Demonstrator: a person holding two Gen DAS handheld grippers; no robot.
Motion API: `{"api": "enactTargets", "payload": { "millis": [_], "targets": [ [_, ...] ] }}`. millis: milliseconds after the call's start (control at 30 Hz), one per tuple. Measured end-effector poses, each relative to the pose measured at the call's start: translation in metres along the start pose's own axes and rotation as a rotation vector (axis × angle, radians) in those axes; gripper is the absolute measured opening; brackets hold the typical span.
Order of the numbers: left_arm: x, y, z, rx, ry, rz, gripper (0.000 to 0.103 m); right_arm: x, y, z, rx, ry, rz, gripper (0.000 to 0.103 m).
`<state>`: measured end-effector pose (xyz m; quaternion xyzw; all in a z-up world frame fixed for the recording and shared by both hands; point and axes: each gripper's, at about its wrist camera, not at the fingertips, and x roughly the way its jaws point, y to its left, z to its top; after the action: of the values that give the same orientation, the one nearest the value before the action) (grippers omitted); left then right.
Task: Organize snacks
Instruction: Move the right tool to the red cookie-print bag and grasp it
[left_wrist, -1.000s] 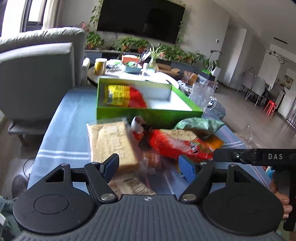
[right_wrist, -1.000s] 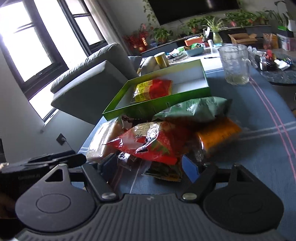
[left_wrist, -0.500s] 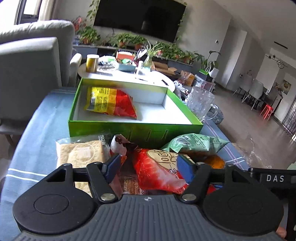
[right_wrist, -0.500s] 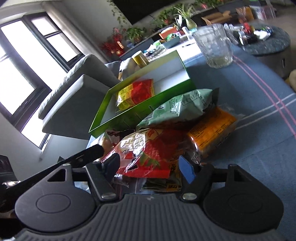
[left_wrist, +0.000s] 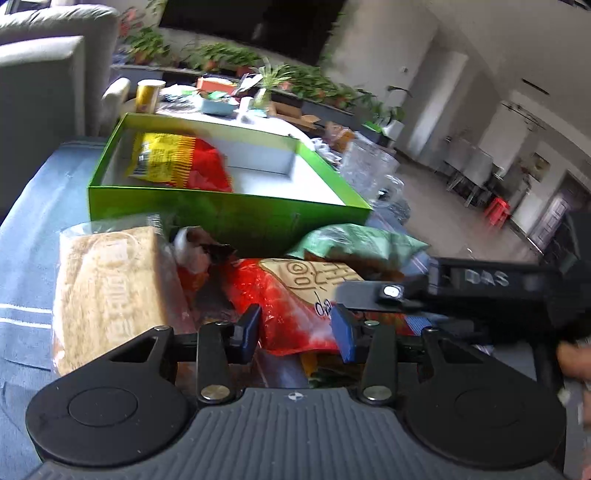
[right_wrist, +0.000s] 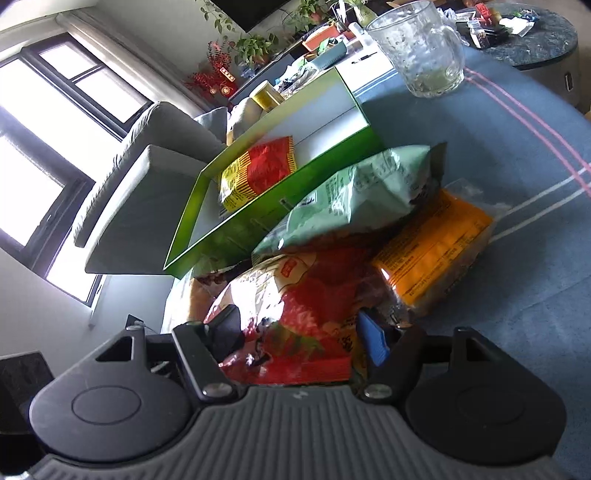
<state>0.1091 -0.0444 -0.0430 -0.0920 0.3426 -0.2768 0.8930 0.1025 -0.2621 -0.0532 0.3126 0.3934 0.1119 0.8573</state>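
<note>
A heap of snack packs lies on the blue cloth in front of a green box (left_wrist: 229, 218). On top is a red snack bag (left_wrist: 280, 295) with a tan label. My left gripper (left_wrist: 297, 330) is closing, and its pads pinch the bag's near edge. My right gripper (right_wrist: 301, 336) is also closing; the same red bag (right_wrist: 306, 295) fills the gap between its fingers, without a clear squeeze. The right gripper's black finger (left_wrist: 373, 293) reaches over the bag from the right. A yellow-and-red bag (left_wrist: 177, 162) lies inside the box.
A tan cracker pack (left_wrist: 107, 280) lies left of the red bag. A pale green bag (right_wrist: 362, 188) and an orange pack (right_wrist: 432, 243) lie to its right. A glass mug (right_wrist: 421, 48) stands behind them. A grey sofa (left_wrist: 37, 74) is at the left.
Both grippers have come forward and down onto the red bag. The left jaws have narrowed sharply around its edge. The right jaws have narrowed a little and the right view has rolled.
</note>
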Motion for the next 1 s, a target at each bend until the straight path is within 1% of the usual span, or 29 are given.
{"api": "enactTargets", "payload": {
  "millis": [33, 67, 133, 267, 433, 500, 600, 667, 700, 767, 800, 833, 900, 1000],
  "targets": [
    [-0.003, -0.004, -0.003, 0.007, 0.007, -0.014, 0.038, -0.001, 0.0, 0.0, -0.007, 0.003, 0.0, 0.064],
    [-0.006, -0.007, -0.006, 0.018, 0.006, -0.017, 0.038, -0.001, 0.0, -0.001, -0.011, 0.017, 0.011, 0.064],
    [-0.01, -0.01, -0.011, 0.021, 0.013, -0.028, 0.038, -0.006, 0.001, -0.002, -0.021, 0.027, 0.004, 0.064],
    [-0.017, -0.013, -0.021, -0.013, 0.034, -0.055, 0.039, -0.019, 0.002, -0.01, -0.059, 0.037, 0.006, 0.064],
    [-0.031, -0.018, -0.033, 0.004, 0.076, -0.105, 0.039, -0.038, 0.001, -0.026, -0.118, 0.059, 0.013, 0.063],
    [-0.036, -0.021, -0.037, 0.022, 0.09, -0.1, 0.039, -0.042, -0.002, -0.033, -0.135, 0.08, 0.013, 0.063],
    [-0.044, -0.019, -0.039, 0.038, 0.082, -0.059, 0.039, -0.049, -0.01, -0.04, -0.146, 0.097, 0.005, 0.064],
    [-0.049, -0.018, -0.035, 0.03, 0.059, -0.042, 0.041, -0.053, -0.013, -0.04, -0.148, 0.086, -0.013, 0.067],
    [-0.051, -0.017, -0.033, 0.023, 0.048, -0.043, 0.043, -0.055, -0.012, -0.04, -0.152, 0.075, -0.026, 0.07],
    [-0.052, -0.017, -0.027, 0.008, 0.029, -0.053, 0.048, -0.06, -0.009, -0.038, -0.164, 0.051, -0.05, 0.071],
    [-0.051, -0.017, -0.024, 0.0, 0.023, -0.055, 0.049, -0.061, -0.007, -0.037, -0.169, 0.039, -0.053, 0.073],
    [-0.048, -0.017, -0.02, -0.005, 0.019, -0.053, 0.049, -0.062, -0.006, -0.035, -0.169, 0.028, -0.05, 0.078],
    [-0.04, -0.019, -0.015, -0.007, 0.017, -0.05, 0.05, -0.062, -0.005, -0.028, -0.149, 0.003, -0.042, 0.079],
    [-0.025, -0.021, -0.01, -0.024, 0.045, -0.06, 0.05, -0.055, -0.001, -0.016, -0.14, -0.02, -0.042, 0.079]
  ]
}}
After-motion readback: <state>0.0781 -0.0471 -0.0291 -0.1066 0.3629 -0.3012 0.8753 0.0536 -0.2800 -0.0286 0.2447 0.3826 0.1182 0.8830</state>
